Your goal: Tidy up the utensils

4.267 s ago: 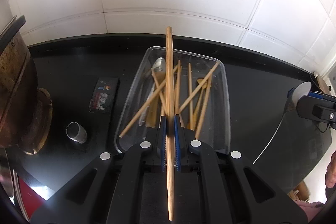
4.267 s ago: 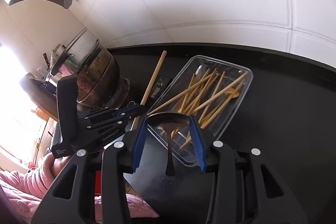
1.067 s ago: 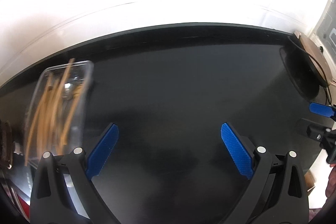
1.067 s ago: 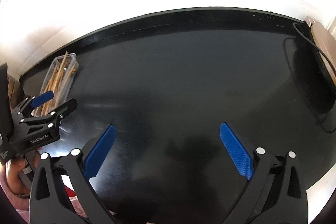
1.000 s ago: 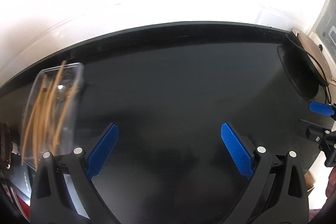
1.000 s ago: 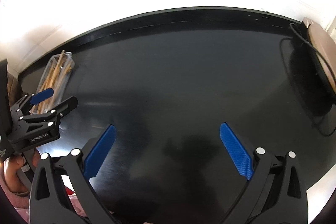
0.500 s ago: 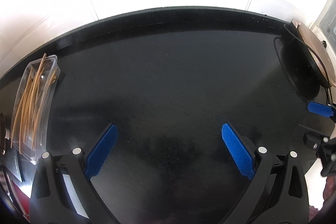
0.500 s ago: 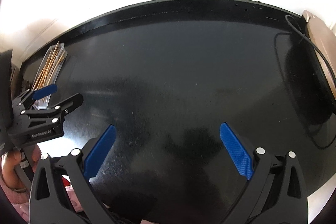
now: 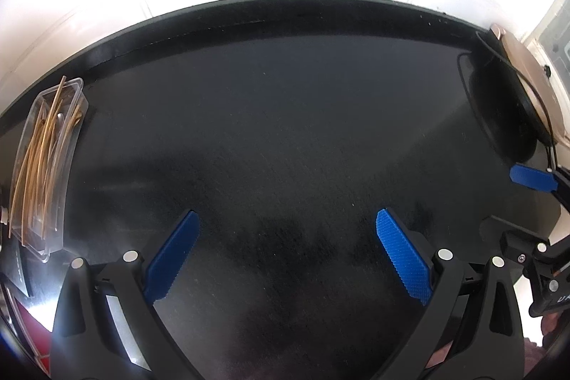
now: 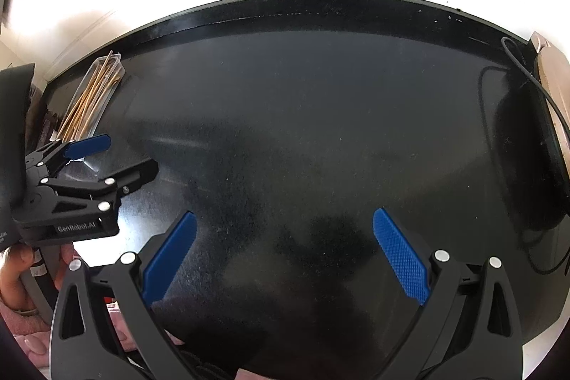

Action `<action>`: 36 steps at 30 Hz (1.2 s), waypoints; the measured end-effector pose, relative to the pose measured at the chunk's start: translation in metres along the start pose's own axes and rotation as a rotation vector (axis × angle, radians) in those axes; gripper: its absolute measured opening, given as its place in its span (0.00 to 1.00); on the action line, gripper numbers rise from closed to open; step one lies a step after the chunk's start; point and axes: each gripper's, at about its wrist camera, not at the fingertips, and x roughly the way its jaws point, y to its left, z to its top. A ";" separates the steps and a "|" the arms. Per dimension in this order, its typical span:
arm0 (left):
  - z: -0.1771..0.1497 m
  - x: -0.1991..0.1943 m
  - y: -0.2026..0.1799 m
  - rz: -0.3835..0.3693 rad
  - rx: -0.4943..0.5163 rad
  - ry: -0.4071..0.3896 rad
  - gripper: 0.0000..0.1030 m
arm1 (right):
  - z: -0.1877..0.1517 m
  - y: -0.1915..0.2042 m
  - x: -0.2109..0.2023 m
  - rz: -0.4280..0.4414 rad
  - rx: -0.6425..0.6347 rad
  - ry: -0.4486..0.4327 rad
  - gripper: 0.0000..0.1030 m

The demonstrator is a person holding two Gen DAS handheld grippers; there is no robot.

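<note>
Since both the left gripper (image 9: 285,251) and right gripper (image 10: 283,253) hover fingers spread wide with nothing between them over bare black counter (image 9: 285,130), sorting looks finished: chopsticks (image 9: 39,162) sit in the clear tray (image 9: 67,166) far left. Spoon barely visible; wall overexposed; tray's near end cut off.

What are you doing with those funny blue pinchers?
A person holds a gripper in each hand. The left gripper and the right gripper are both open and hold nothing, above a bare part of the black counter. The chopsticks lie in the clear tray, off to the left.
</note>
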 end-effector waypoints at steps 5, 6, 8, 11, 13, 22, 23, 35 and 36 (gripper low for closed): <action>-0.002 0.000 -0.007 0.018 0.030 0.004 0.94 | 0.000 -0.001 0.000 0.006 0.005 -0.008 0.93; -0.002 0.000 -0.007 0.023 0.032 0.003 0.94 | 0.000 -0.001 -0.001 0.006 0.008 -0.009 0.93; -0.003 0.000 -0.007 0.040 0.038 0.004 0.94 | 0.000 -0.002 0.000 0.005 0.013 -0.009 0.93; -0.004 -0.002 -0.004 0.048 0.029 0.002 0.94 | 0.000 -0.002 0.000 -0.012 0.016 -0.009 0.93; -0.005 -0.003 -0.002 0.051 0.023 -0.001 0.94 | 0.000 0.000 0.001 -0.022 0.015 -0.009 0.93; -0.010 -0.004 0.002 0.059 0.008 -0.001 0.94 | 0.003 0.003 0.006 -0.064 0.015 0.004 0.93; -0.010 -0.004 0.002 0.058 0.007 -0.002 0.94 | 0.003 0.003 0.007 -0.061 0.020 0.010 0.93; -0.011 -0.002 0.002 0.047 0.011 0.005 0.94 | 0.002 -0.004 0.007 -0.054 0.026 0.020 0.93; -0.011 -0.002 0.002 0.047 0.011 0.006 0.94 | 0.002 -0.005 0.007 -0.052 0.029 0.020 0.93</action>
